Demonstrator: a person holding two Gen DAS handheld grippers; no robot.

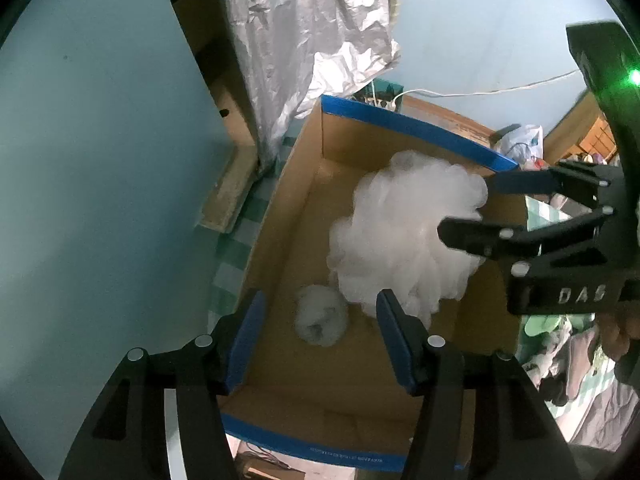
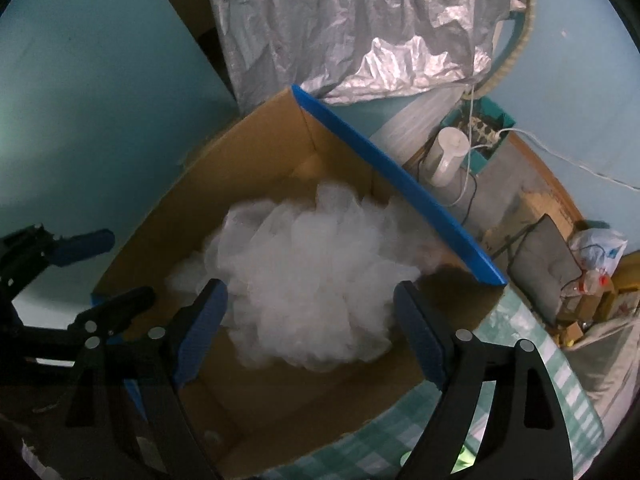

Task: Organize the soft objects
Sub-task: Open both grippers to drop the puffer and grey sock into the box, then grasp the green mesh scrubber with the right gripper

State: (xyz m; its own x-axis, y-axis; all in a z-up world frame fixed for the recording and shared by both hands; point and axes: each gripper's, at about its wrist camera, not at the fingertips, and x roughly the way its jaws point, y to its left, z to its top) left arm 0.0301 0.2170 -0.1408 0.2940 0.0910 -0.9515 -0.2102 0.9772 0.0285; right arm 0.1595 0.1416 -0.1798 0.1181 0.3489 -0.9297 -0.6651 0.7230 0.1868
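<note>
An open cardboard box [image 1: 304, 208] [image 2: 256, 152] with blue-taped rims stands on a green checked cloth. A large white mesh-like puff [image 1: 400, 240] [image 2: 312, 280], blurred, hangs over the box floor. My right gripper [image 2: 310, 288] [image 1: 468, 208] is open wide; the puff lies between and just past its blue pads, and no pinch shows. A small grey-white fluff ball [image 1: 320, 320] rests on the box floor. My left gripper [image 1: 320, 300] [image 2: 128, 268] is open above it, its fingers apart from the ball.
A crinkled silver cover [image 1: 304, 32] [image 2: 360, 20] hangs behind the box. A blue panel [image 1: 100, 160] stands on the left. On the right are a white cylinder [image 2: 446, 156], a cable, a plastic bag [image 2: 600, 248] and clutter. The checked cloth [image 2: 540, 380] runs along the box.
</note>
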